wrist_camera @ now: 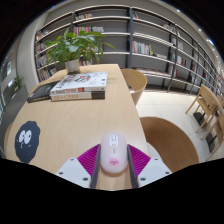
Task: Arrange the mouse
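So the claw (113, 160) is clenched on the white mouse (113, 150), pads pressing both its sides so it stays put above the wooden bench (60, 115), with the books (80, 85) and plant (72, 45) sitting well beyond it.

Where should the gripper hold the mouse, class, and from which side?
Grip the mouse across its two long flanks, coming from its rear end. It lies lengthwise between the gripper pads on the table, narrow enough to fit, with its rounded top offering no flat hold.
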The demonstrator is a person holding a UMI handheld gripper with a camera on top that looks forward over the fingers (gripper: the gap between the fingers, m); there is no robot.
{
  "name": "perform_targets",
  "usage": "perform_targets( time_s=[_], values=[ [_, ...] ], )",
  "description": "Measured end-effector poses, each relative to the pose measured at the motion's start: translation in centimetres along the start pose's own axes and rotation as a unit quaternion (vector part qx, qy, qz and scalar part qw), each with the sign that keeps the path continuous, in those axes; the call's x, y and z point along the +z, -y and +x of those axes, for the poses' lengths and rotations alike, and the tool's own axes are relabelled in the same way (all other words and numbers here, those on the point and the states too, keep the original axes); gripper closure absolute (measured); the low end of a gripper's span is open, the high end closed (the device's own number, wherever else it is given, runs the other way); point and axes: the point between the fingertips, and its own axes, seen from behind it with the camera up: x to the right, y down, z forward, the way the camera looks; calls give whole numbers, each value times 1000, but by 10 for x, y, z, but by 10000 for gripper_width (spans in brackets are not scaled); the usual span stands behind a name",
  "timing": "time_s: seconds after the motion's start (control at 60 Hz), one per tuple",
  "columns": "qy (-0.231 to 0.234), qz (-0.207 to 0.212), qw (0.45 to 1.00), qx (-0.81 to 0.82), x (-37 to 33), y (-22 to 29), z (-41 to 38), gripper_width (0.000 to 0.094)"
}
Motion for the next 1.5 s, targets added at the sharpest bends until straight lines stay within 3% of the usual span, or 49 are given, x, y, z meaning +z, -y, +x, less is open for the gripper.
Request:
perform_targets(
  time_s=[0.167, 0.25, 0.367, 0.533, 0.633, 0.7, 0.8, 0.9, 1.033, 1.183, 1.25, 1.45, 1.5],
  values=[
    [-2, -23, 1000, 2, 1, -2, -2, 588],
    [-16, -32, 999, 13, -7, 10, -5, 603],
    [-40, 37, 998, 30, -52, 87, -25, 604],
    [-33, 155, 987, 14, -138, 220, -117, 605],
    [-10, 198, 980, -6, -174, 254, -193, 604],
    [9, 202, 979, -20, -175, 262, -241, 606],
    [29, 173, 984, -43, -137, 209, -308, 606],
    [36, 88, 994, -50, -83, 141, -335, 607],
    [29, 10, 999, -36, -36, 49, -346, 606],
    [16, -35, 999, -29, -12, 0, -343, 599],
    [17, -23, 999, -16, -3, -7, -343, 589],
    [18, -34, 999, -10, -4, -8, -342, 438],
    [10, -48, 999, -1, -9, -7, -338, 236]
  ],
)
